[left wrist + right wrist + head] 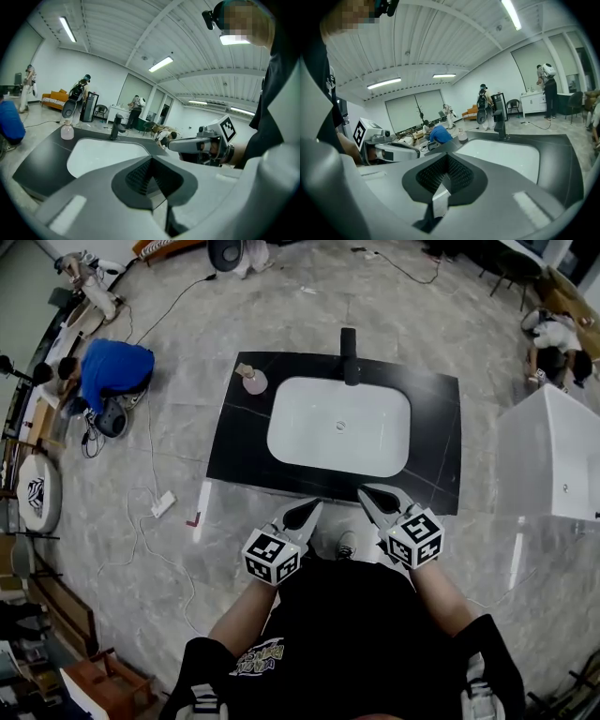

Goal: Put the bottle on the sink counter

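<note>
A small pale pink bottle with a tan cap (254, 381) already stands upright on the black stone tabletop (240, 442), near its far left corner and just beside the white oval basin (339, 427). The left gripper (313, 506) hangs at the tabletop's near edge, its fingers pressed together on nothing. Further right, a black faucet (350, 355) rises behind the basin. The right gripper (367, 493) sits at the same near edge, its fingers likewise closed and empty.

If the bottle is handled again, a reach with closed fingers could tip it or push it off the left edge, which it stands close to. The strip of bare stone left of the basin gives the left gripper a path. The faucet stands well apart from that path.
</note>
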`<state>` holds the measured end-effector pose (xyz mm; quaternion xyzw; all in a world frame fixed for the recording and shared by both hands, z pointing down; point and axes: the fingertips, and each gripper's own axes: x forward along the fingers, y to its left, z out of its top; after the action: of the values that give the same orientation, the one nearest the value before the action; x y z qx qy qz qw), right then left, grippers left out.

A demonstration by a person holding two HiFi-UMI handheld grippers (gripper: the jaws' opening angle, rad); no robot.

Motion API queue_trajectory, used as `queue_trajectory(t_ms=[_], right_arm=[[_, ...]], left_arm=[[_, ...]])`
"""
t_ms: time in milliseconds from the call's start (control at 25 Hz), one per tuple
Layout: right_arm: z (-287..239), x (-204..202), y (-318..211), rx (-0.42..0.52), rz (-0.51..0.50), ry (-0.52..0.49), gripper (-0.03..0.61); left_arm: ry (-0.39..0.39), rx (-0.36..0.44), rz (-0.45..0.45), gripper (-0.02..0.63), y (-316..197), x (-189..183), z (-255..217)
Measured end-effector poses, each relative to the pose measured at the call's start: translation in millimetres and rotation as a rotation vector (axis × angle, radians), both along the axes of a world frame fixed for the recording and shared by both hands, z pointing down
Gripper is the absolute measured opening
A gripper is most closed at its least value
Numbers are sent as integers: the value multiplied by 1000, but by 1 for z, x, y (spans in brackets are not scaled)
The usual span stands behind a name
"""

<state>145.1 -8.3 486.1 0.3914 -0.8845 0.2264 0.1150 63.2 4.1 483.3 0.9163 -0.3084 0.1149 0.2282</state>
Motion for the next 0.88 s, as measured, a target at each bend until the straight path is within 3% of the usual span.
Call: queue_trajectory(t_ms=[880], right_arm=[[5, -7, -5, -27, -4, 7, 28]], left_arm=[[18, 0, 25, 1, -14, 3, 3]])
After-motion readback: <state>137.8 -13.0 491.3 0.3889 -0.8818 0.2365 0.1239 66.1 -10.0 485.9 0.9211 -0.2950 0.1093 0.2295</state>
